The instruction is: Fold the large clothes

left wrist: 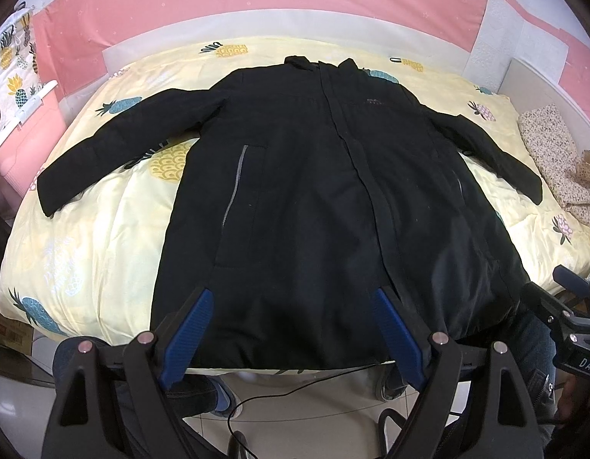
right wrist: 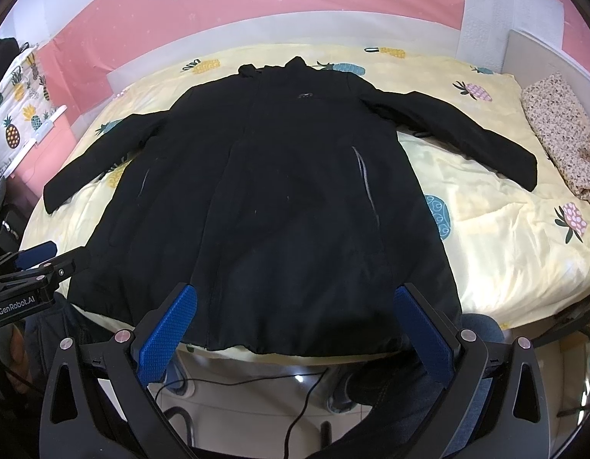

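My left gripper (left wrist: 291,298) has its blue pads spread wide with nothing between them, hanging above the hem of the black coat (left wrist: 314,176) without touching it. My right gripper (right wrist: 295,296) is spread just as wide and empty, also over the hem, a little further toward the coat's other side. Each tool shows at the edge of the other's view, so they sit side by side near the foot of the bed.

The coat lies flat and face up, closed down the front, collar at the far end, hem at the near edge just ahead of my fingertips. Both sleeves angle outward and down, well apart from the body.

Under it I see a pale yellow quilt (left wrist: 103,237) printed with pineapples, covering the bed. A speckled floral cloth (right wrist: 563,134) is bunched at the right edge. Behind is a pink wall (left wrist: 256,0). Below the tools I can see a black cable (right wrist: 256,382) on a light floor.
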A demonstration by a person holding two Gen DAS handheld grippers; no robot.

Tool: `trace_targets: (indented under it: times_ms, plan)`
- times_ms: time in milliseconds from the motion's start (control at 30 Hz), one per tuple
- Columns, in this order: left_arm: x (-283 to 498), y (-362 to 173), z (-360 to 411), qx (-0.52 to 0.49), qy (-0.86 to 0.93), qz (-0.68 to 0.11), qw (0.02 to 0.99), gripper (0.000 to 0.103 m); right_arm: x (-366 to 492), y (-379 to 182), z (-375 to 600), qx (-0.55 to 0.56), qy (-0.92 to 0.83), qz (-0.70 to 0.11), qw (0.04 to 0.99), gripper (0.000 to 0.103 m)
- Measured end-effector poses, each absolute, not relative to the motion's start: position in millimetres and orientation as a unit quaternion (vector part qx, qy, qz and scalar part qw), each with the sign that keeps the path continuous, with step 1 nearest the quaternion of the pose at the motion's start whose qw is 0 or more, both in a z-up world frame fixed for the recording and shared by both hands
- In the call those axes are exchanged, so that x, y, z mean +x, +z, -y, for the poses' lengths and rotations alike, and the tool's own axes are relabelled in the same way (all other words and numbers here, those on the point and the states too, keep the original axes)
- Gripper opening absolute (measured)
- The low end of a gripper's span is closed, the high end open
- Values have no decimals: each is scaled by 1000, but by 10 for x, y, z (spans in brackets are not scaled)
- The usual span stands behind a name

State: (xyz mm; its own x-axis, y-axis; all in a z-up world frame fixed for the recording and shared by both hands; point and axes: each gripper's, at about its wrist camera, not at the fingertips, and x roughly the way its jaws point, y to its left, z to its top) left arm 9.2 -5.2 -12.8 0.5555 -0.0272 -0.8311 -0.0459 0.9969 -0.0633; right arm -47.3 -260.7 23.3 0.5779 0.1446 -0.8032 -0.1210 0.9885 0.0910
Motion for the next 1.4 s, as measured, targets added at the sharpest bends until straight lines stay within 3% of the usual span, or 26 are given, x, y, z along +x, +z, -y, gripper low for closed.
trace_targets:
  times_ms: [833, 1400]
  plan:
    - [217, -258, -33, -55, -2, -491, 869, 87, -335, 187, 2546, 7, 80, -461, 884, 103]
    - [830, -425, -789, -101, 51, -483, 868, 87, 470, 187, 2117, -43, 143, -429, 891, 103]
